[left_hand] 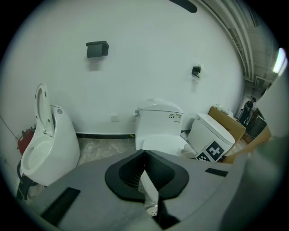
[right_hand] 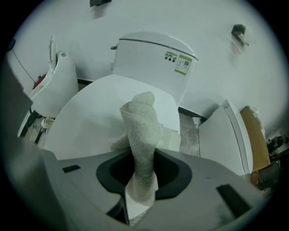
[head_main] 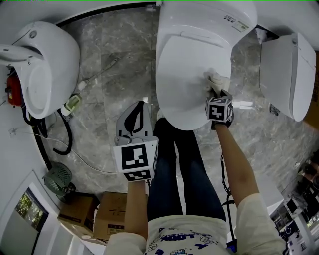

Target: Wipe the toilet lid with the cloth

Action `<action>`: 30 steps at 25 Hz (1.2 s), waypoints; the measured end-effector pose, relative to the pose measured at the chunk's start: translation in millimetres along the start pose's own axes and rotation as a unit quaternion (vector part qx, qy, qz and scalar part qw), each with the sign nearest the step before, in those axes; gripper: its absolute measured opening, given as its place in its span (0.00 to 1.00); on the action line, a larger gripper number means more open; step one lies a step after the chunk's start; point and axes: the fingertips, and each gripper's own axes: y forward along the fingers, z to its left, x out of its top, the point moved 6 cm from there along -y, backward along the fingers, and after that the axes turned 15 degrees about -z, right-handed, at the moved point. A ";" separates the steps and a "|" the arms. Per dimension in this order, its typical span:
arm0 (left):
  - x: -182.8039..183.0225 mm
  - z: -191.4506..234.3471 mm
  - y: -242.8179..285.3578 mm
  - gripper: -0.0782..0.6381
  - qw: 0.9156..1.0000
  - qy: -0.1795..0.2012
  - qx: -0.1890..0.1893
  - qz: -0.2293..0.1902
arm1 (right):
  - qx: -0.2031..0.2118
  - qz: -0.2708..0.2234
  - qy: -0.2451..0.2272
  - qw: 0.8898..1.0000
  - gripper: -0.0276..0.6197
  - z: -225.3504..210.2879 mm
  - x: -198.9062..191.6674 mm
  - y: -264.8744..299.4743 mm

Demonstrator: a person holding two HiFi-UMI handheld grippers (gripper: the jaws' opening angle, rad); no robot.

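The white toilet lid (head_main: 187, 74) lies closed in the middle of the head view, with the tank (head_main: 209, 12) behind it. My right gripper (head_main: 218, 92) is shut on a pale terry cloth (head_main: 217, 79) that rests on the lid's right side. In the right gripper view the cloth (right_hand: 142, 135) stands up between the jaws and folds onto the lid (right_hand: 99, 117). My left gripper (head_main: 133, 122) hangs over the floor left of the toilet, shut, with nothing in it. The left gripper view shows the toilet (left_hand: 158, 128) ahead.
A second toilet (head_main: 47, 64) with its seat raised stands at the left, a third toilet (head_main: 289, 74) at the right. Grey marble floor (head_main: 109, 60) lies between them. Cables, a small fan (head_main: 57, 179) and cardboard boxes (head_main: 99, 211) sit at lower left. The person's legs stand before the bowl.
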 end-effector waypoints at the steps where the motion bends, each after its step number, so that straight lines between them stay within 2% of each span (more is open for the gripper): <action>1: -0.8 3.2 -1.7 0.11 1.000 -0.001 0.003 0.000 | 0.000 -0.002 -0.002 1.000 0.19 4.0 2.2 0.0; 11: -9.5 28.4 -21.4 0.11 0.999 -0.013 0.030 -0.001 | 0.022 -0.026 -0.043 0.999 0.19 52.4 26.2 0.3; 20: -16.8 44.0 -37.4 0.11 0.999 -0.022 0.050 0.001 | 0.095 -0.058 -0.096 0.989 0.19 119.0 54.8 1.2; 30: -26.1 61.9 -49.8 0.11 0.996 -0.035 0.076 0.002 | 0.128 -0.073 -0.124 0.981 0.19 162.9 65.5 -1.4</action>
